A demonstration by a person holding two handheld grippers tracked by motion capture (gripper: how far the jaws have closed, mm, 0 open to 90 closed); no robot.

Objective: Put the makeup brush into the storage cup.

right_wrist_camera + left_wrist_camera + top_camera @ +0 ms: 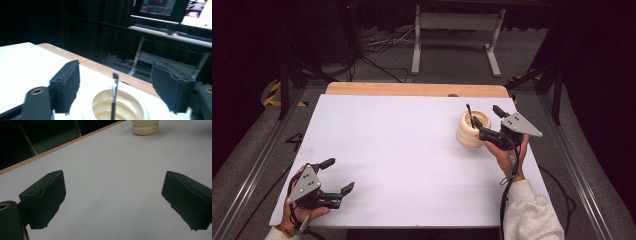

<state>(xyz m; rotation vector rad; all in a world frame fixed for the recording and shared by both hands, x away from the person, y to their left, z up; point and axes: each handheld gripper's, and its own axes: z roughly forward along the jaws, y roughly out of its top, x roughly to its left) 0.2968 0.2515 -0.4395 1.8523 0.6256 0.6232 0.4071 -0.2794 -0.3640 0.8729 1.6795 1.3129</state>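
While the left gripper (337, 176) is held wide open over the white table (402, 155), the right gripper (484, 120) is spread wide beside a cream holder (473, 129) containing a brush (114, 92).

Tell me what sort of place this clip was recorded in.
Probably a lab or data-collection studio, not a home. Dark curtains surround a white table, cables trail over the floor behind it, and lit monitors sit on a desk beyond a cream holder with a brush.
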